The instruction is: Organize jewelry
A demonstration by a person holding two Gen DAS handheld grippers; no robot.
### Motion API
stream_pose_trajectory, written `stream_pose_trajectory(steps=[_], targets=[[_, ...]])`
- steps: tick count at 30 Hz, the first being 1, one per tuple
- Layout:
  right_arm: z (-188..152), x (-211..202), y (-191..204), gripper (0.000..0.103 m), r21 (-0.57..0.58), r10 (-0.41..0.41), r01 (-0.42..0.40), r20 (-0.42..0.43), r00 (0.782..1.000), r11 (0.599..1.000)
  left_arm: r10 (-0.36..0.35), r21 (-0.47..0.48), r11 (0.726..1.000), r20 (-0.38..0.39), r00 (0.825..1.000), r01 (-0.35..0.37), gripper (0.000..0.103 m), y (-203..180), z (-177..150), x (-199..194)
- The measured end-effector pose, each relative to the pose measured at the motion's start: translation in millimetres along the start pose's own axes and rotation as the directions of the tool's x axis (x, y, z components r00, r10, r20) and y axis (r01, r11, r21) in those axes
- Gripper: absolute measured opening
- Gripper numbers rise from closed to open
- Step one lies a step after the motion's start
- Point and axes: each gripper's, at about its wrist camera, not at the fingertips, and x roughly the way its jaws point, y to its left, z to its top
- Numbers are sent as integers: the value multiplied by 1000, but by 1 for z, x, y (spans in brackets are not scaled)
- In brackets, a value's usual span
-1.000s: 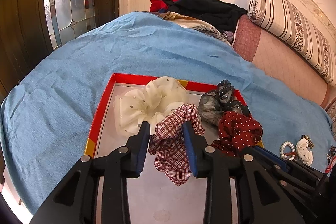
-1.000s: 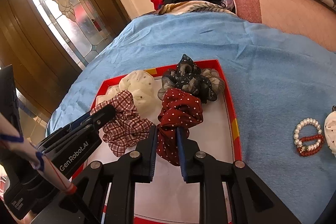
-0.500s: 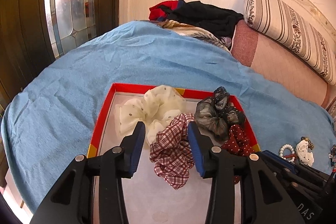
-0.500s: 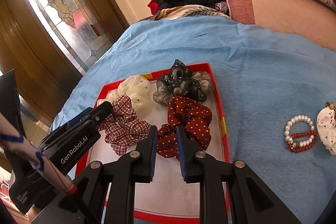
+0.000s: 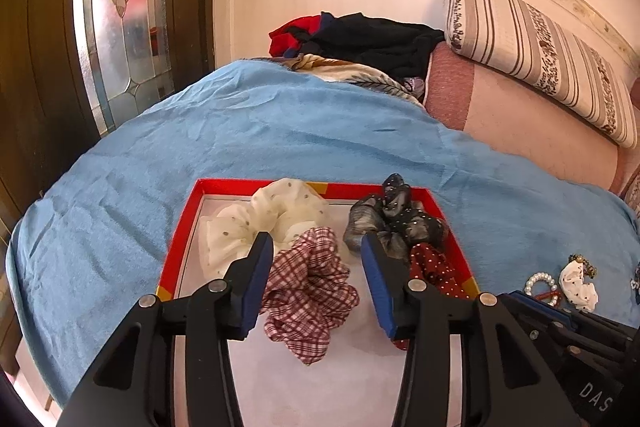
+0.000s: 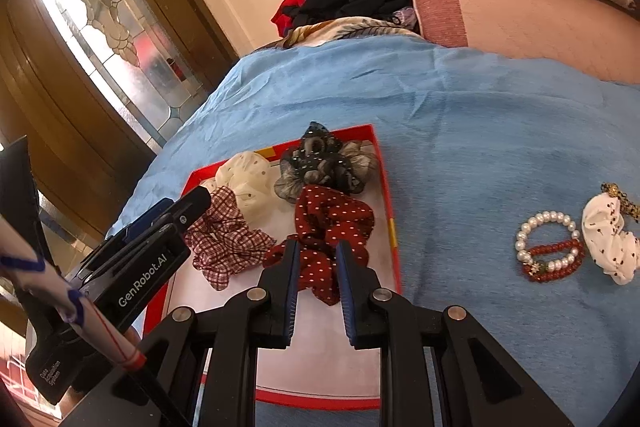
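A red-rimmed tray [image 5: 182, 223] [image 6: 390, 195] lies on the blue bedspread. It holds a cream dotted scrunchie [image 5: 264, 219] [image 6: 248, 173], a grey-black one [image 5: 394, 219] [image 6: 324, 163], a red plaid one [image 5: 308, 291] [image 6: 226, 241] and a dark red polka-dot one [image 5: 434, 267] [image 6: 332, 223]. My left gripper [image 5: 316, 259] is open with the plaid scrunchie lying between its fingers. My right gripper [image 6: 316, 255] is partly open around the polka-dot scrunchie, which rests on the tray. A pearl and red bead bracelet [image 6: 550, 251] [image 5: 542, 287] and a white scrunchie [image 6: 608, 239] [image 5: 578, 283] lie on the bedspread to the right.
The blue bedspread [image 5: 280, 131] covers the bed. A pile of dark and red clothes [image 5: 360, 35] sits at the far end. A striped bolster [image 5: 540, 55] runs along the right. A stained-glass door [image 5: 120, 19] stands on the left.
Both grippers have let go and pulled back from the tray. The left jaws opened off the plaid scrunchie. The right jaws widened off the polka-dot scrunchie, now lying on the tray.
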Motion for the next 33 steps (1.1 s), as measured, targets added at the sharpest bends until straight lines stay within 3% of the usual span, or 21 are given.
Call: stream_pose_trajectory(steps=[21,33], targets=[[-5,-45,-72,21,83,-51,48,36,998,995,-44,107,994,43,998,39,50,-57,-2,-5],[-15,-95,-148,22,195,-106,88,86,991,977,-84,178,981,32,996,77,51,-94,-10,-2]])
